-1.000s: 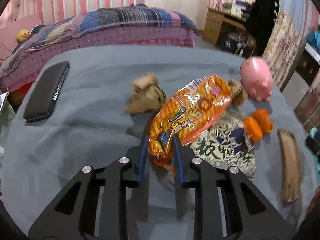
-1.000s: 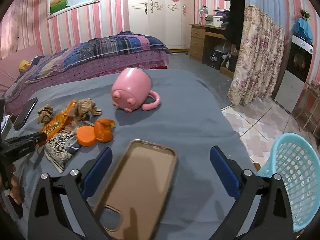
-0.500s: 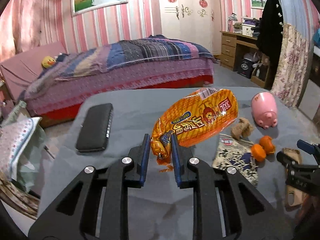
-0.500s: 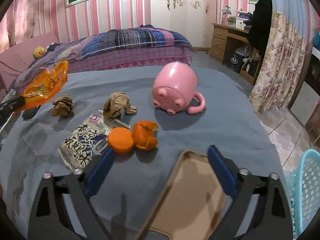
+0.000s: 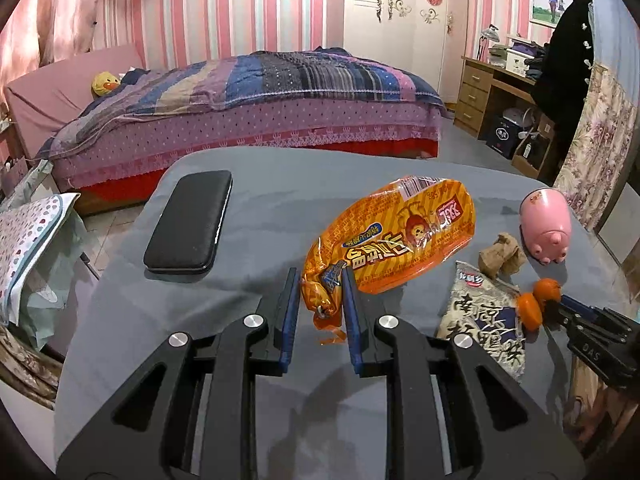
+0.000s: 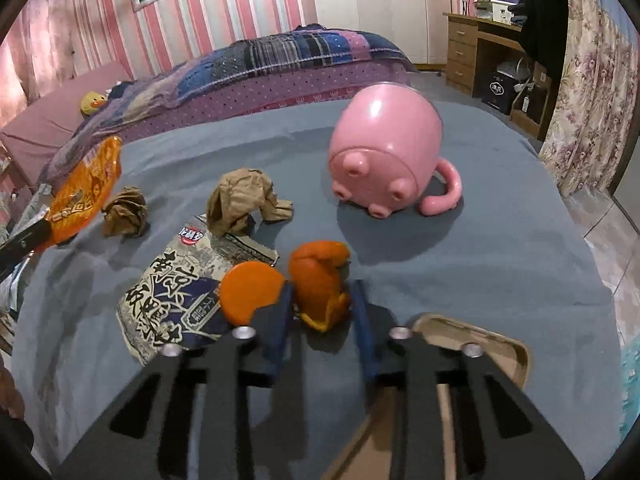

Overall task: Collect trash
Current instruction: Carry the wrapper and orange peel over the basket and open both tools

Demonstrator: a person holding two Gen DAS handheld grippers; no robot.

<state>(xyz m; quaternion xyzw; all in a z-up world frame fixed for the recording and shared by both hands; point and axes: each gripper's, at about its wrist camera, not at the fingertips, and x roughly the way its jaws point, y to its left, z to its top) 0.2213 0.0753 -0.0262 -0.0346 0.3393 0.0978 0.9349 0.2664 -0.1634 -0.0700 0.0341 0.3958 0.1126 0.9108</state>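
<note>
L wrist view, left to right: black case (image 5: 188,224) lies flat left of centre on the grey table (image 5: 260,176) – not trash, leave it. Left gripper (image 5: 320,300) at lower centre, pads pinching the crimped tail of the orange snack bag (image 5: 394,236); bag is clear of the cloth, long axis running up-right from the pads. Crumpled brown paper (image 5: 502,254), seaweed-style printed packet (image 5: 482,316) and pink pig mug (image 5: 546,228) sit right of it.

R wrist view: second paper ball (image 6: 124,212) mid-left, packet next, then flat round peel piece (image 6: 250,290) touching the left pad's outer side. Right gripper (image 6: 320,300) at lower centre – jaws have just been closing, curled orange peel (image 6: 320,280) sits between the pads, both look to touch it; grip looks made but shallow, near the tips. Tan phone case (image 6: 500,350) lies under the right finger. Blue basket edge (image 6: 630,380) at far right – likely the drop point, so R hand is nearer it, L has the longer carry.
</note>
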